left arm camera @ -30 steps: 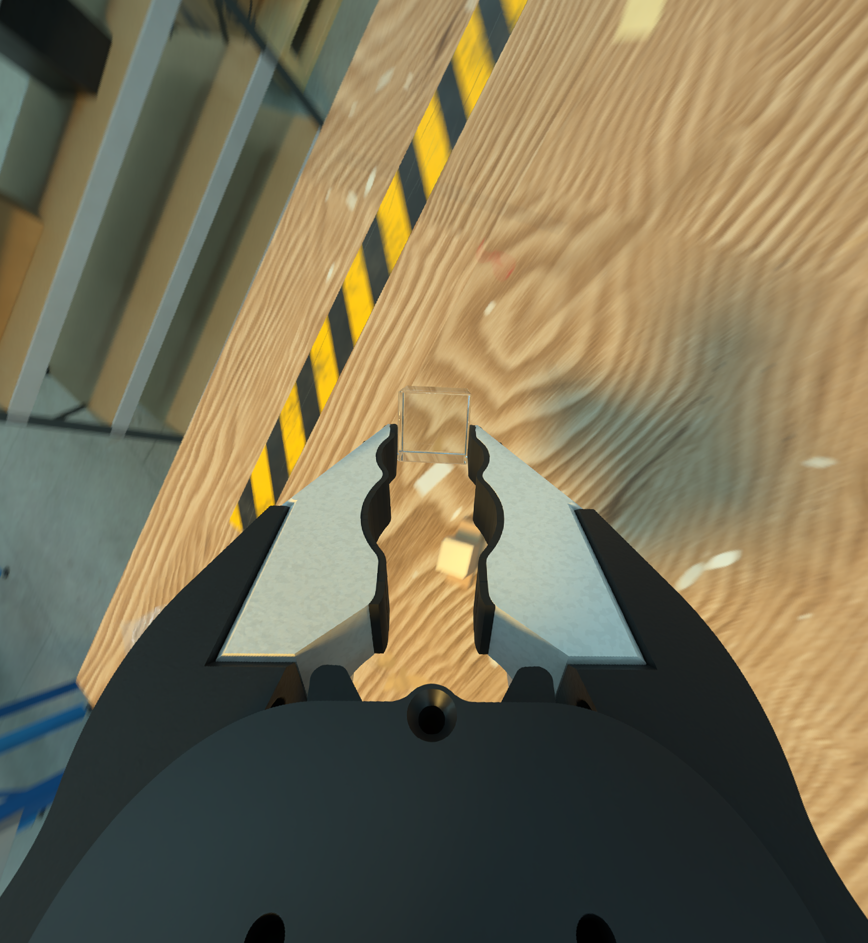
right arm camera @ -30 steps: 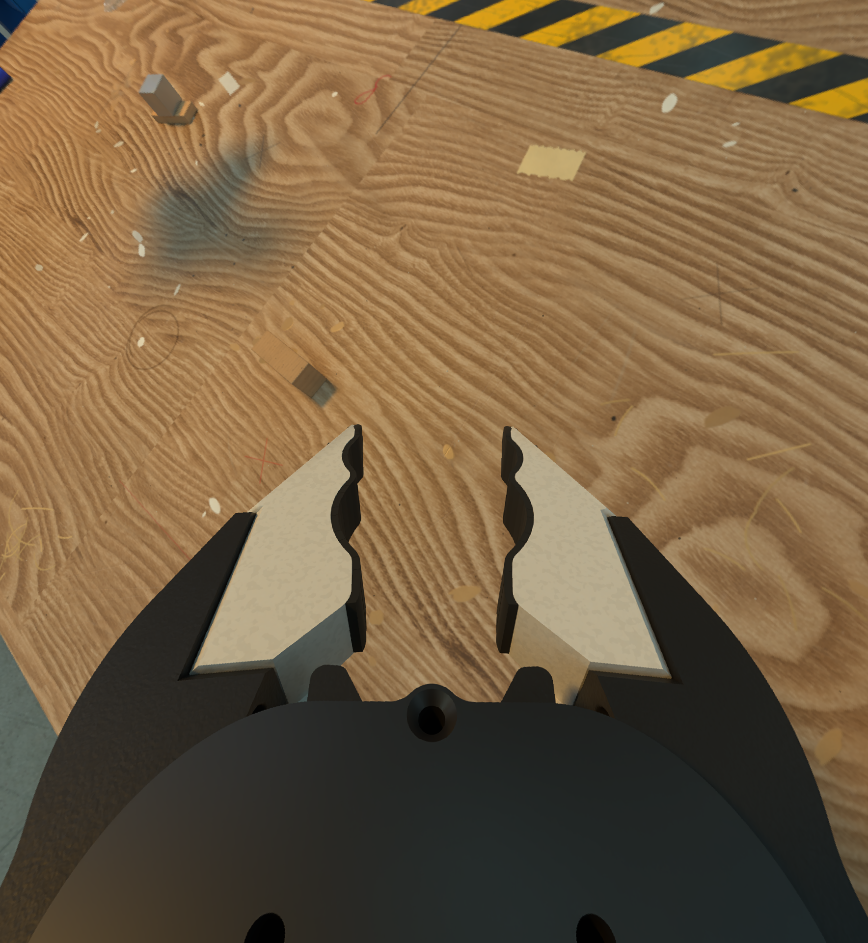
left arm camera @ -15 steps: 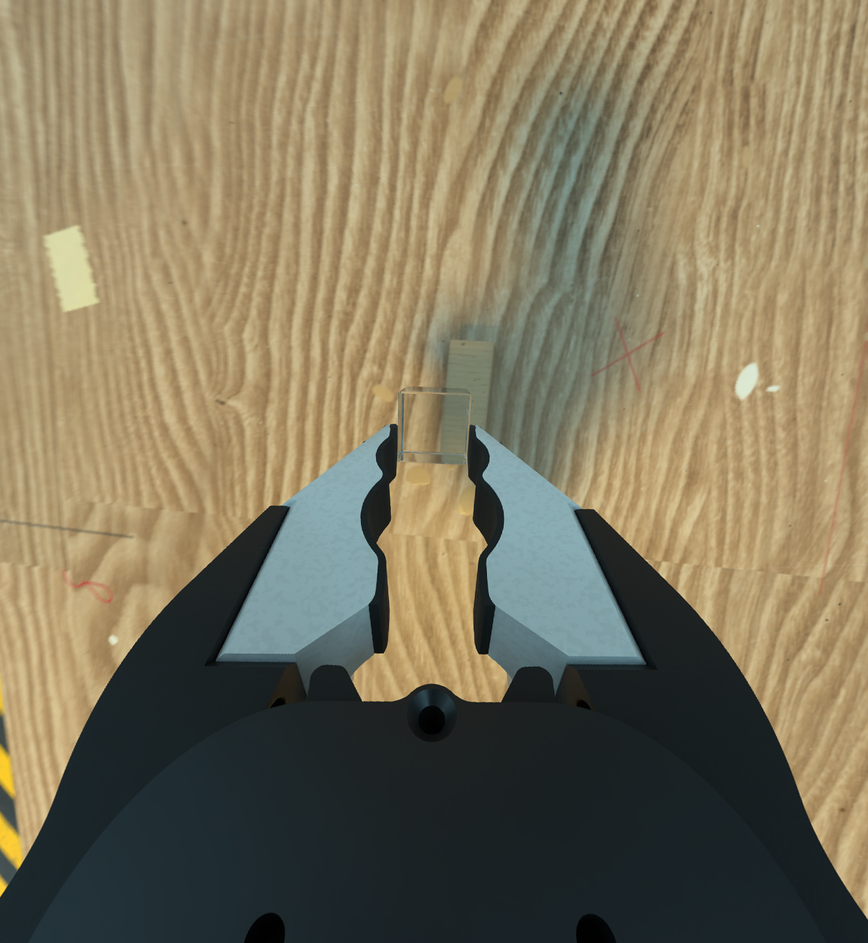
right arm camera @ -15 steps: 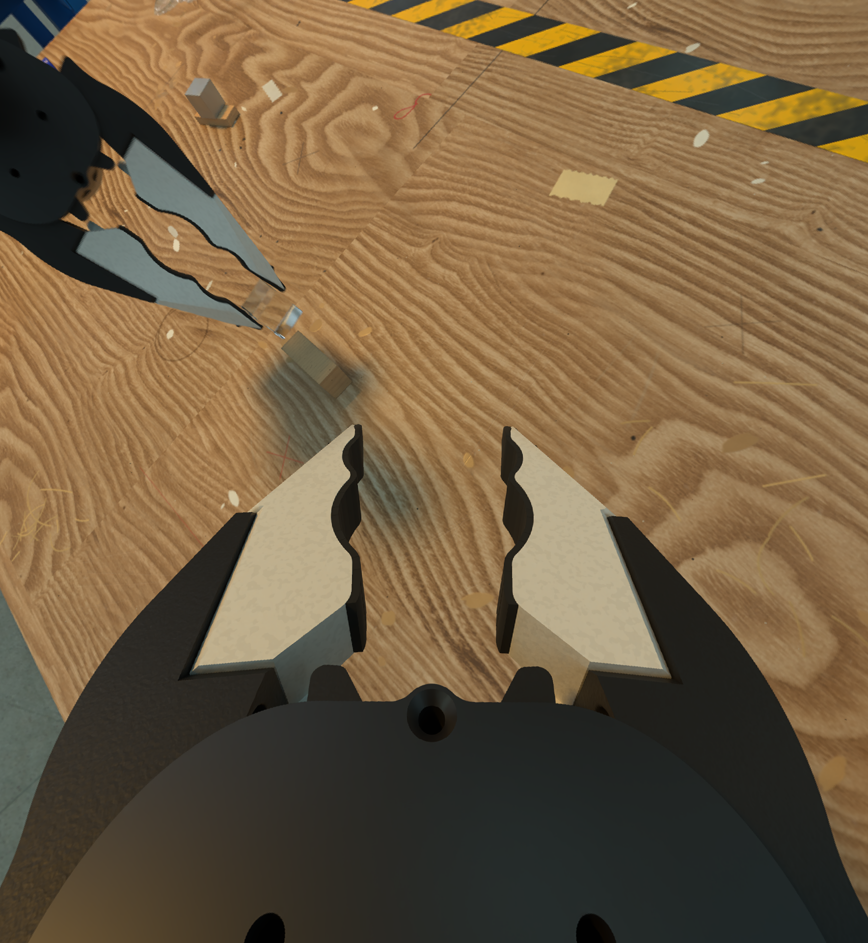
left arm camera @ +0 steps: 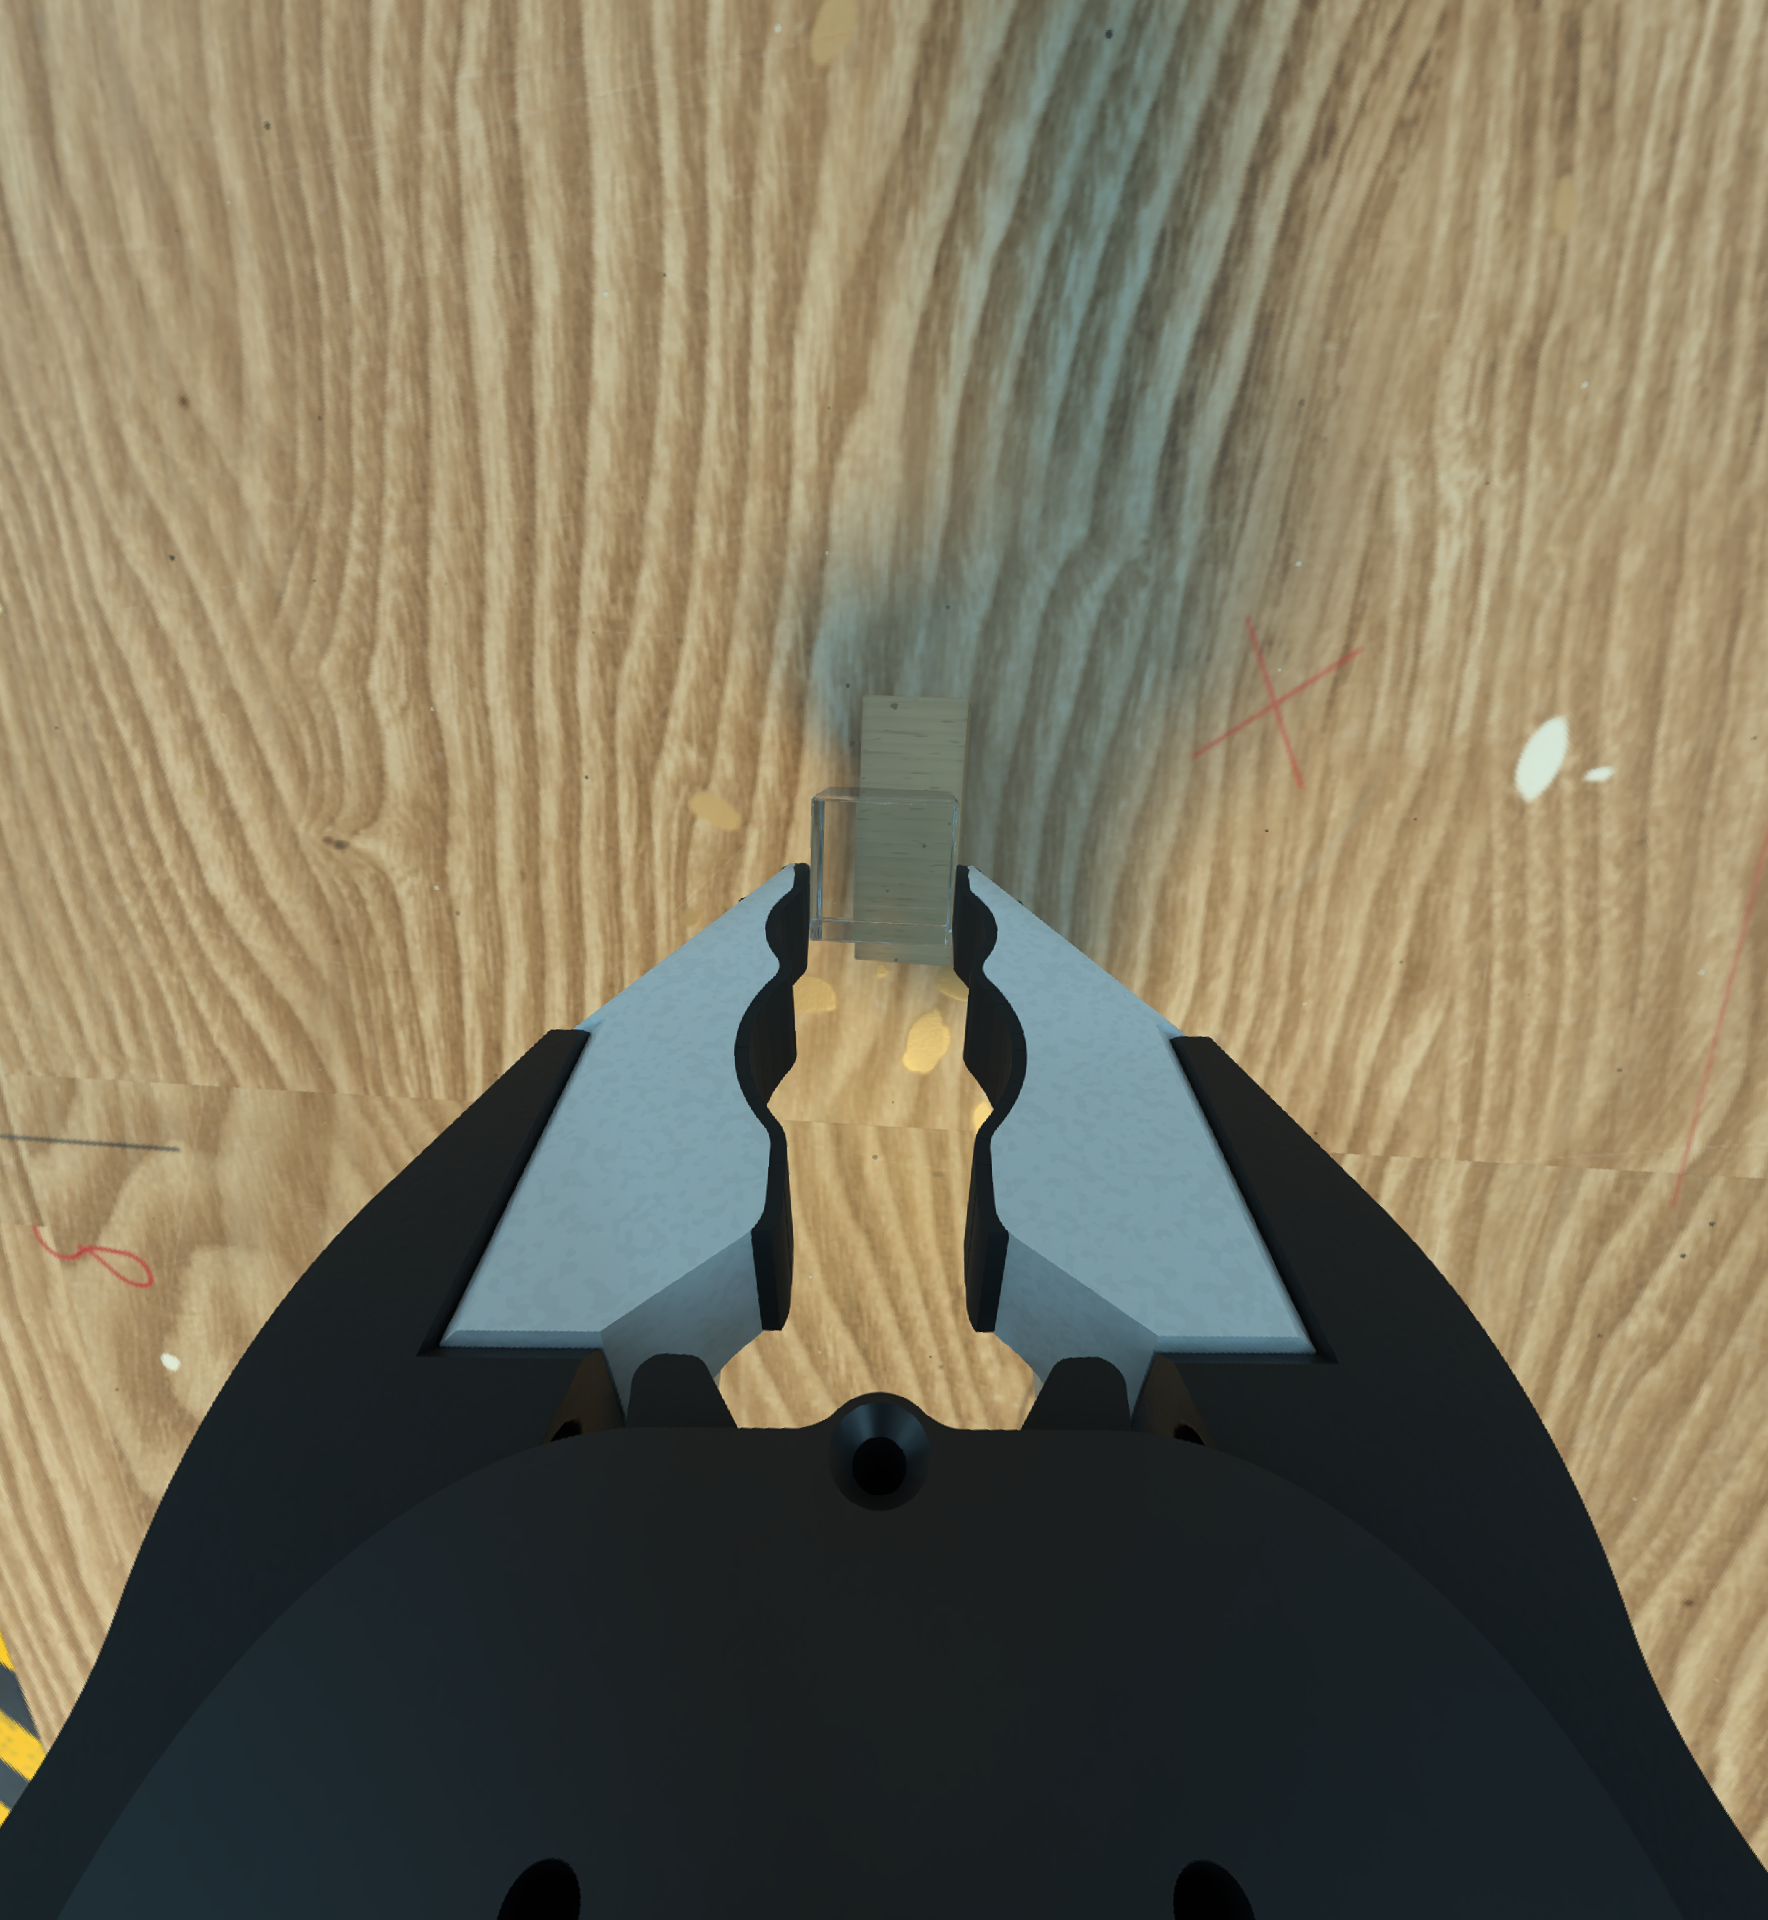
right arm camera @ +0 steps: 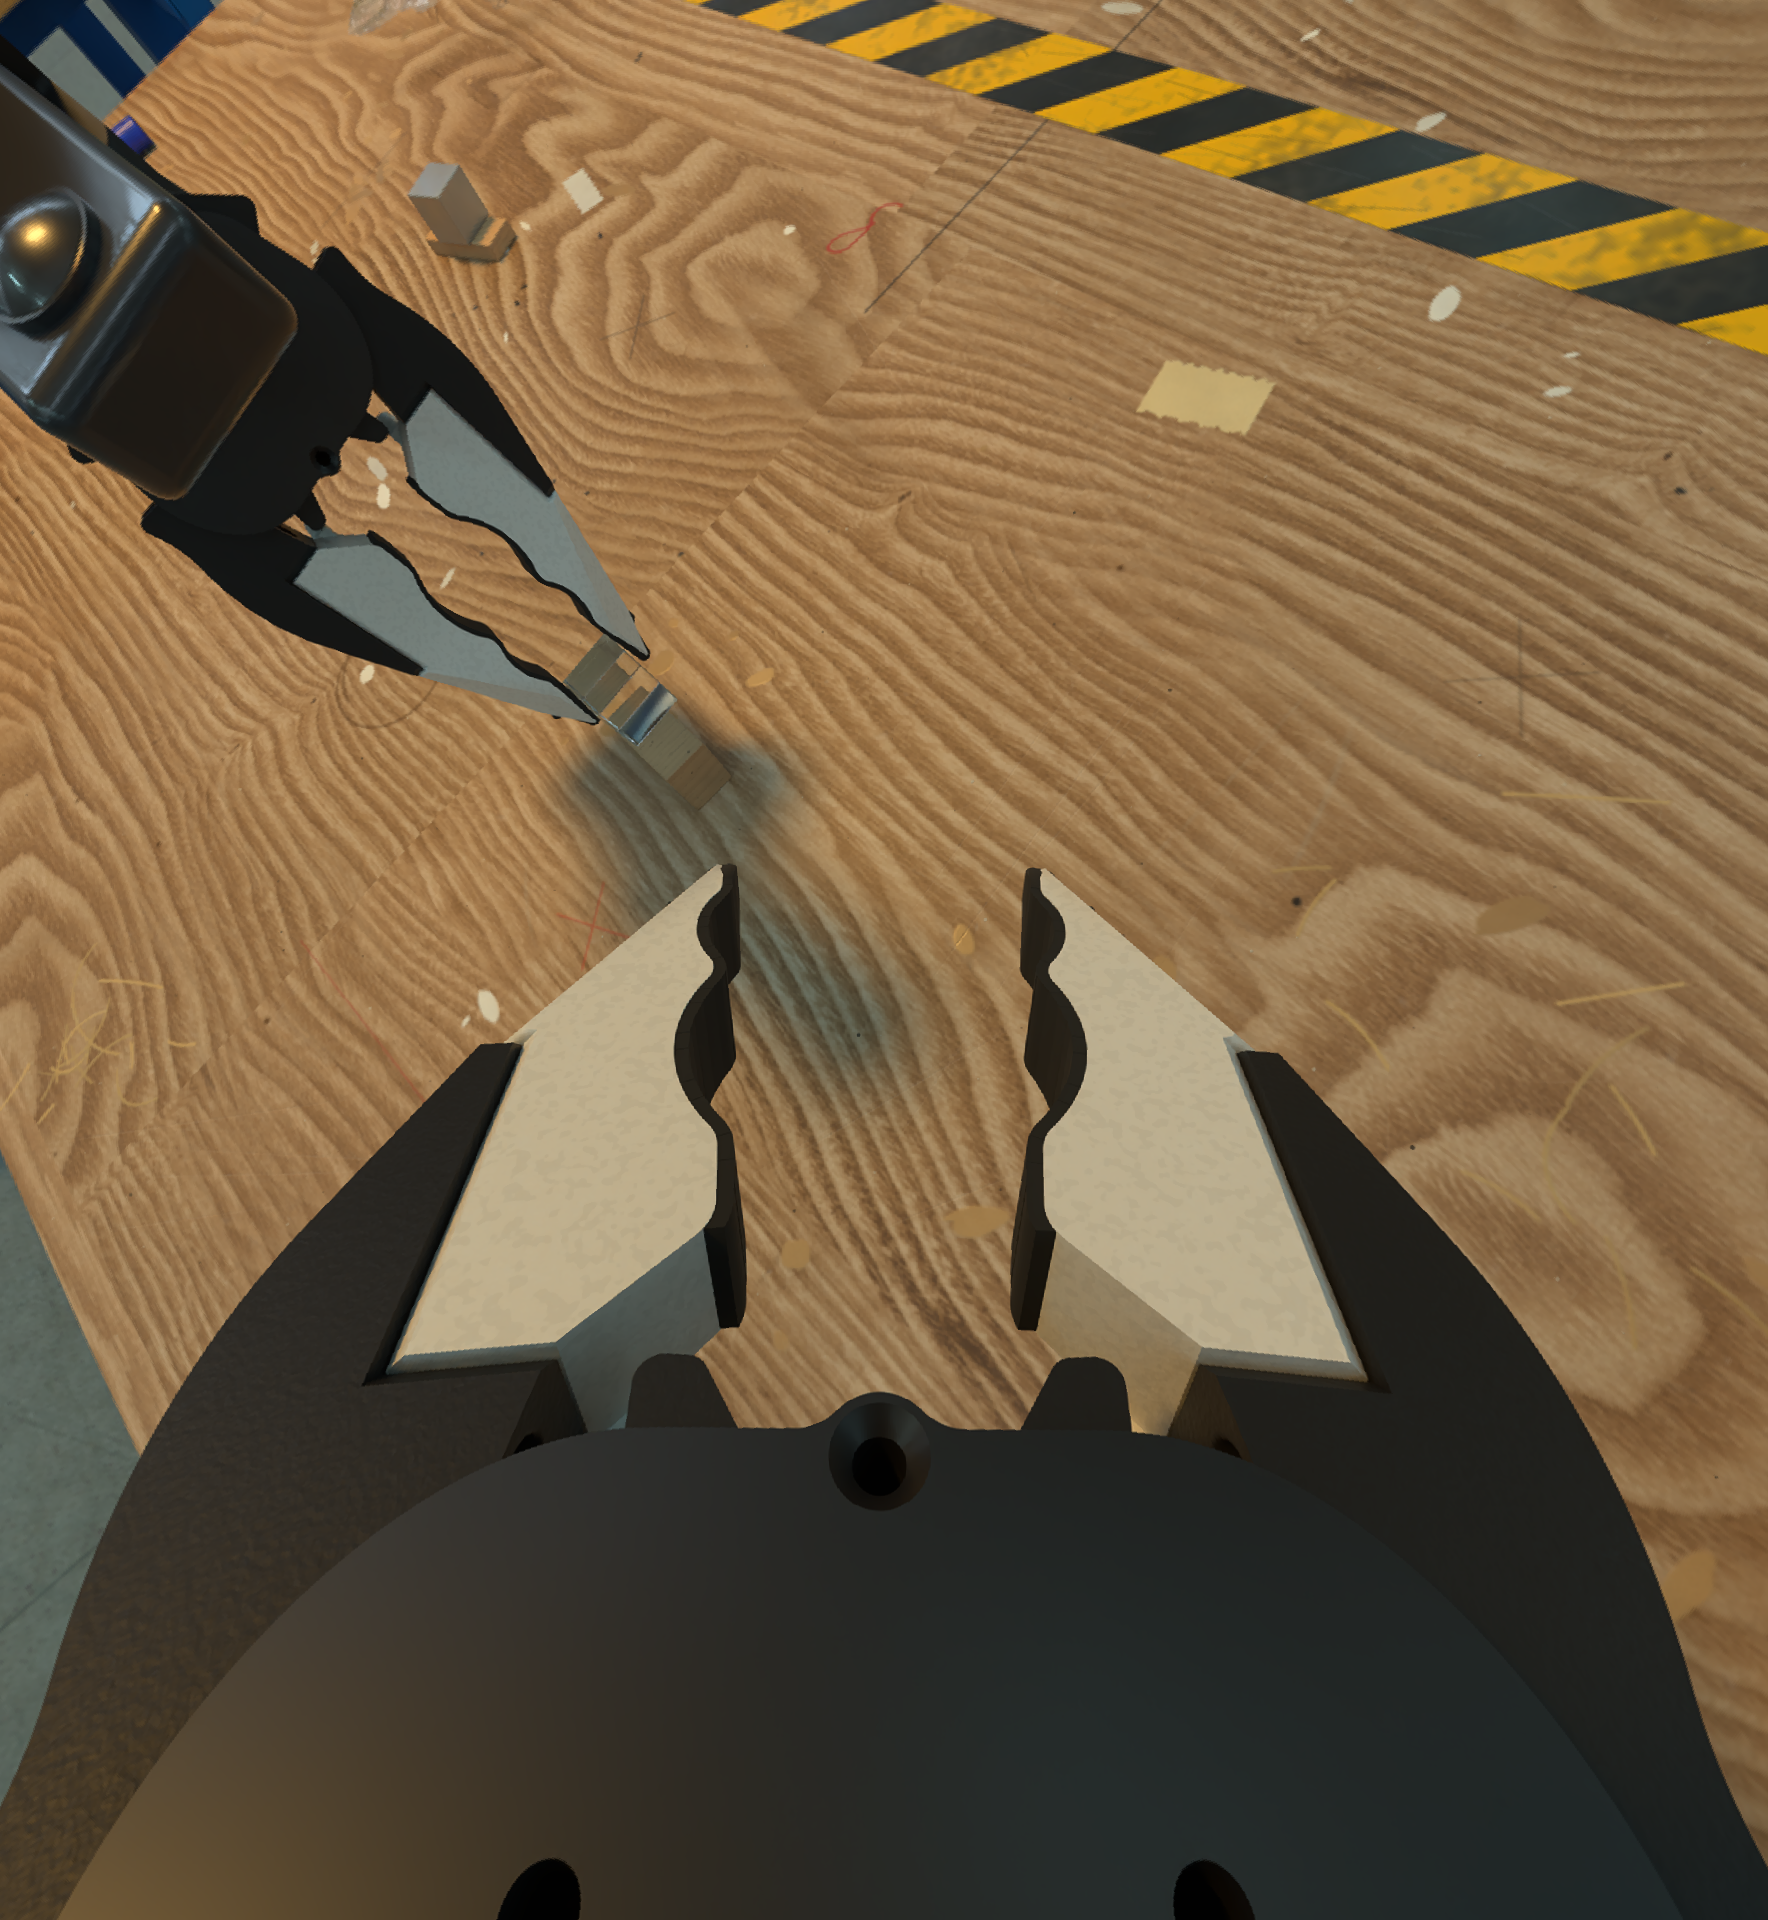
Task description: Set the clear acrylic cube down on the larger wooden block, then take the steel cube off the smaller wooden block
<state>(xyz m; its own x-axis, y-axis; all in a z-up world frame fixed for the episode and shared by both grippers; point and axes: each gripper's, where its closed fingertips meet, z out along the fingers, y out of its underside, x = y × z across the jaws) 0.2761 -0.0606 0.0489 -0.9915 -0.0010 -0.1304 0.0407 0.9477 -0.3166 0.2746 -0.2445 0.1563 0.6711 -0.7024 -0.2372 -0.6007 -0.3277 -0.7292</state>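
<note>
Clear acrylic cube (left arm camera: 882,878) pinched at tips of left gripper (left arm camera: 880,904), directly over larger pale wooden block (left arm camera: 913,743) on grained wooden table (right arm camera: 1275,727); contact unclear. Right gripper (right arm camera: 880,883) wide, empty. Steel cube (right arm camera: 440,194) sits on smaller wooden block (right arm camera: 480,244), far off

Around larger wooden block (right arm camera: 691,767): bare table (right arm camera: 1171,644) on its right and far sides.
Left of block: taken up by left gripper (right arm camera: 622,686), pinching clear acrylic cube (left arm camera: 882,878) over the block's near end.
Below block in right wrist view: right gripper (right arm camera: 878,891), spread wide, nothing between.
Far beyond block: steel cube (right arm camera: 444,195) on smaller wooden block (right arm camera: 480,244), well apart, open table around.
</note>
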